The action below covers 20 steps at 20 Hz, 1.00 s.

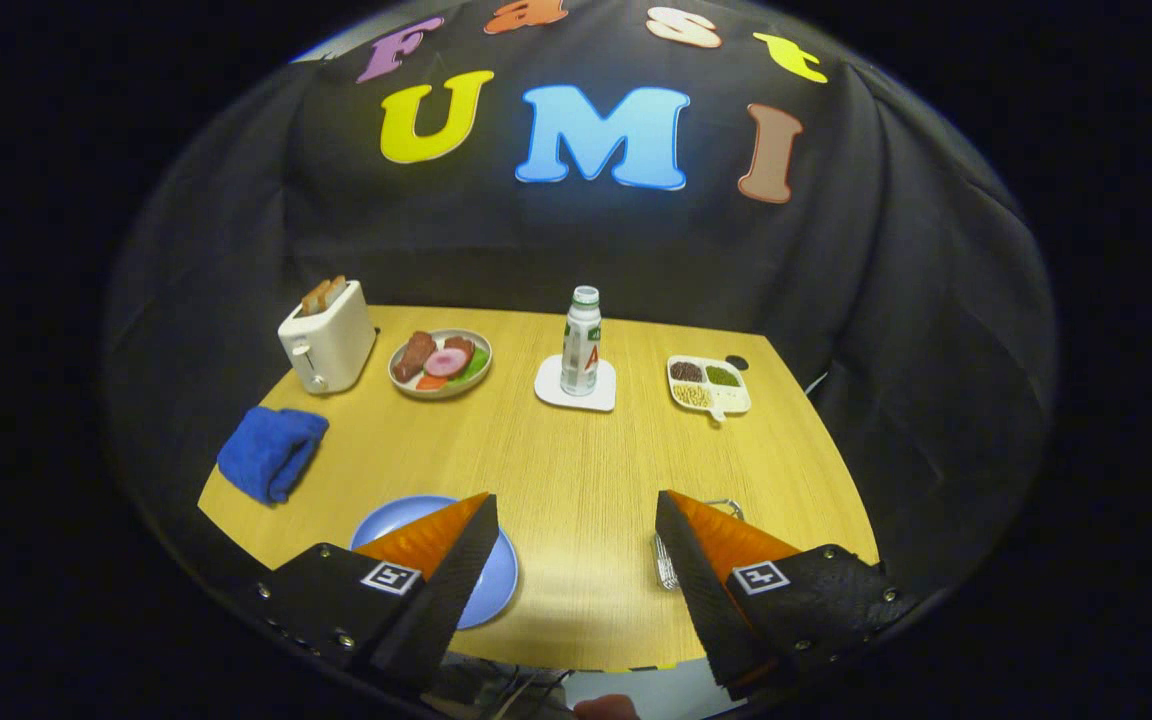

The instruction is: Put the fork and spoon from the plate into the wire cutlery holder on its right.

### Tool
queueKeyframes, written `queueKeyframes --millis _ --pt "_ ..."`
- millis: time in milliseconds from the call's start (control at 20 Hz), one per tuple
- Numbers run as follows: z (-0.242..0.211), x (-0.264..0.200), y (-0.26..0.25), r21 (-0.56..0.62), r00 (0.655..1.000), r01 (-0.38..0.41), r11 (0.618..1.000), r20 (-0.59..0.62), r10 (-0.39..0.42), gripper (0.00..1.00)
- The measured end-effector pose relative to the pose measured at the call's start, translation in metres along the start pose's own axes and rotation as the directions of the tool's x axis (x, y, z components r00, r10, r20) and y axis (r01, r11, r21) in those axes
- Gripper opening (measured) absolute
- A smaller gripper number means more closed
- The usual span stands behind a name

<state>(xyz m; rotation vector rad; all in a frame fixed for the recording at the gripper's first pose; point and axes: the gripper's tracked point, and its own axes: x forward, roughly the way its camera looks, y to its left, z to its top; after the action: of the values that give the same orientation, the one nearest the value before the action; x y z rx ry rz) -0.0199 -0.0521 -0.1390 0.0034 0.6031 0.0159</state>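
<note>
The wooden table (pixel 576 470) has lots of bare room in the middle, and its near edge runs just under your gripper (pixel 576 545). Your fingers are wide apart and hold nothing. The blue plate (pixel 496 585) peeks out beside your left finger. The wire cutlery holder (pixel 666 562) hides mostly behind your right finger. You cannot see the fork or spoon clearly.

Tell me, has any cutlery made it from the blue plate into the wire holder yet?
I can't tell. The tool is open with nothing between its fingers, above the table. One finger covers much of the blue plate, the other most of the wire holder. No fork or spoon is visible, so both moves may still be left.
</note>
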Motion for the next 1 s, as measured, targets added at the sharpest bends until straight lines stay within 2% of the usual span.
queueKeyframes --millis 150,350,500,650,800,900,1000 --pt "0.025 -0.007 0.01 0.022 0.989 0.019 1.0 0.144 -0.021 0.97" --pt "0.057 -0.019 0.027 0.046 0.951 0.001 0.999 0.31 -0.015 0.97" --pt "0.063 -0.023 0.037 0.065 0.932 0.006 0.998 0.36 -0.029 0.97" --pt "0.072 -0.028 0.057 0.062 0.9 -0.045 0.997 0.435 0.014 0.97" --pt "0.078 -0.037 0.056 0.096 0.873 -0.006 0.995 0.487 -0.042 0.97" --pt "0.074 -0.038 0.063 0.059 0.879 0.024 0.998 0.474 -0.05 0.97" --pt "0.069 -0.039 0.075 0.004 0.895 0.022 1.0 0.446 -0.021 0.97"
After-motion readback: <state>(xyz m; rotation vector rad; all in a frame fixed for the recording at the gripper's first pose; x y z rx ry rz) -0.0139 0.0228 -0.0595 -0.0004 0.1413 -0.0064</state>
